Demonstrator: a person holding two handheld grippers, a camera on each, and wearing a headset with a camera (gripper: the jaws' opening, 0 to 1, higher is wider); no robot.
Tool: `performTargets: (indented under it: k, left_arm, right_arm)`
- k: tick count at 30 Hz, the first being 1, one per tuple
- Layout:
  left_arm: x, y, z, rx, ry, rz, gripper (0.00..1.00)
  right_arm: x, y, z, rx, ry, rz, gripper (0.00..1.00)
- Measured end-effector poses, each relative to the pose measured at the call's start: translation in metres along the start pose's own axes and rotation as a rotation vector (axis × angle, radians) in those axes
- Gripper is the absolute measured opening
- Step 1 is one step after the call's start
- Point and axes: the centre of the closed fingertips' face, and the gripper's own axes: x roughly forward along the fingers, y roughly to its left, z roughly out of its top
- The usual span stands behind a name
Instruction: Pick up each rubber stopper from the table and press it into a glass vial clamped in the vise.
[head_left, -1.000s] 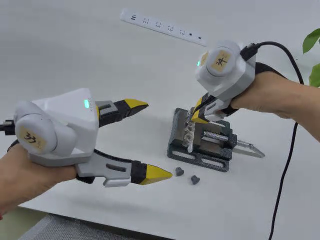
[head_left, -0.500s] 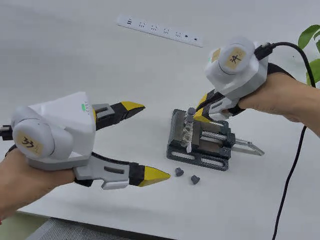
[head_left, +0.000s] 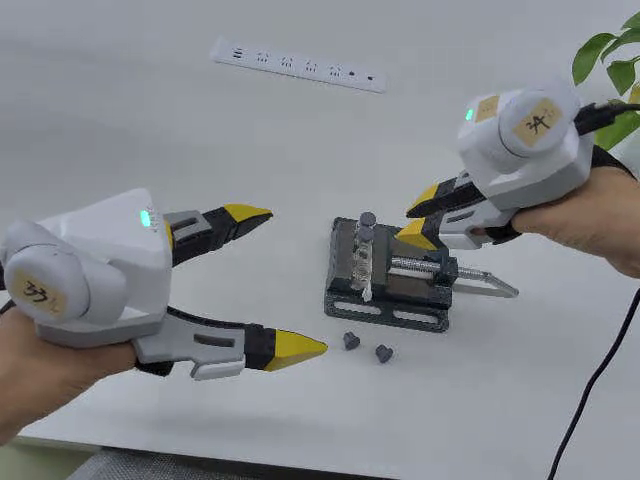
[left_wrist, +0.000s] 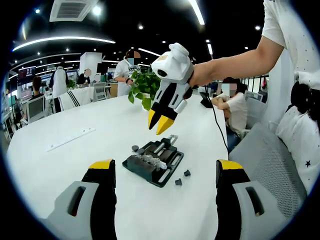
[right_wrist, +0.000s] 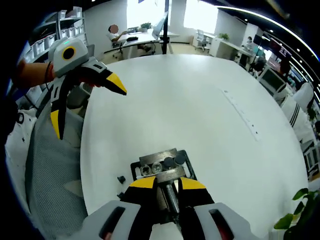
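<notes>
Head view had my left gripper (head_left: 290, 280) hovering over the near left part of the white table (head_left: 200, 140), its jaws spread wide and empty. My right gripper (head_left: 404, 227) hung just above the screw side of the dark metal bench vise (head_left: 400, 312), which sat about mid-table. Its jaws were parted only narrowly, with nothing between them, and the right gripper view showed the vise screw (right_wrist: 172, 195) through that gap.

Clamped in the vise stood a row of clear glass vials (head_left: 362, 265). The two at the far end of the row already carried seated stoppers (head_left: 367, 222). The nearer ones looked open, though I could not count them surely. Two small dark grey rubber stoppers (head_left: 351, 341) lay loose on the table between the vise and the near edge, close beside each other but apart, the second (head_left: 383, 352) a little nearer the right edge. A white power strip (head_left: 298, 65) lay toward the far edge.

I judged the loose stoppers to be light, soft and grippy, and small enough to tip or squirt out of a hard pinch. So I reckoned on taking one lightly across its broader head, plug end down. The vials were thin glass and likely brittle, so the push ought to go straight down along the vial, firm but never sideways.
</notes>
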Motion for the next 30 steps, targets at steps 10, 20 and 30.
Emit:
performTargets:
  k: [10,20,30]
  left_arm:
    - [-0.002,-0.003,0.001,0.009,0.022,0.005,0.81]
    - [-0.002,-0.008,-0.001,0.013,0.044,0.002,0.81]
    - [-0.001,-0.013,-0.006,0.012,0.073,-0.01,0.82]
  right_arm:
    - [-0.016,0.022,-0.018,0.104,-0.158,-0.041,0.18]
    - [-0.019,0.049,-0.048,0.184,-0.299,-0.067,0.21]
    - [-0.008,0.076,-0.072,0.252,-0.344,-0.062,0.25]
